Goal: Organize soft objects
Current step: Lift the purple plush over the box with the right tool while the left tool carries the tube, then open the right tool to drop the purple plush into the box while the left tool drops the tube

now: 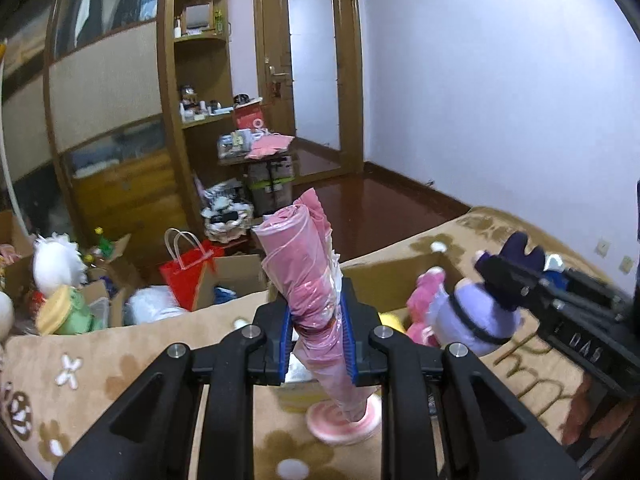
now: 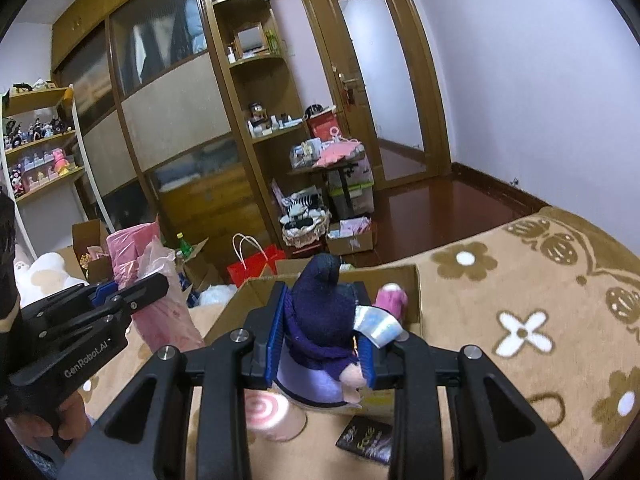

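Lower half of the purple plush doll (image 2: pixel 320 320) hidden behind the right gripper (image 2: pixel 322 344); face not visible from the right wrist view. Clamped narrow between the blue pads (image 2: pixel 275 344), held above the open cardboard box (image 2: pixel 412 280). Left gripper (image 1: pixel 318 332) closed snugly on a pink plastic-wrapped roll (image 1: pixel 308 276), upright and slightly tilted, its round pink base (image 1: pixel 344 420) blurred. Pink plush toy (image 1: pixel 426 304) partly covered inside the box. Contents otherwise hard to make out. All over a tan flower-patterned blanket (image 2: pixel 520 320). Beyond the bed edge: red gift bag (image 1: pixel 184 272), more boxes, white plush (image 1: pixel 56 264), cluttered floor.
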